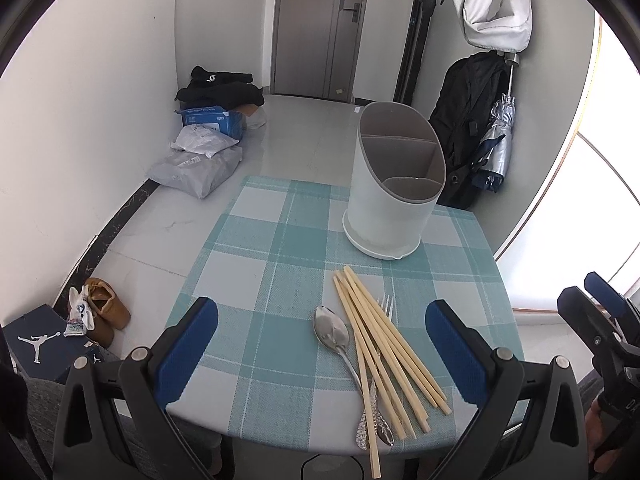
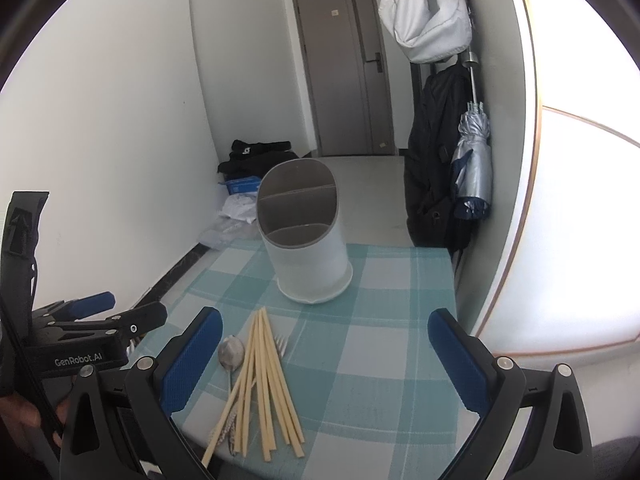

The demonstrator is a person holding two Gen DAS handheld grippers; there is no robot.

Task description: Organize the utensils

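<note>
Several wooden chopsticks (image 1: 384, 344) lie in a loose pile on the checked tablecloth (image 1: 272, 264), over a metal spoon (image 1: 332, 332) and a fork (image 1: 387, 303). The pile also shows in the right wrist view (image 2: 264, 380), with the spoon (image 2: 231, 352) and the fork (image 2: 282, 345). A white utensil holder (image 1: 394, 184) with three empty compartments stands behind them; it also shows in the right wrist view (image 2: 304, 232). My left gripper (image 1: 322, 320) is open above the near table edge, around the pile. My right gripper (image 2: 324, 332) is open, with the pile near its left finger.
The small table's edges (image 2: 450, 276) are close on every side. On the floor to the left are parcels (image 1: 200, 160), a blue box (image 1: 212, 118), a shoe (image 1: 106, 304) and a shoebox (image 1: 36, 340). A black bag (image 1: 468, 128) and an umbrella (image 1: 496, 140) hang at the right.
</note>
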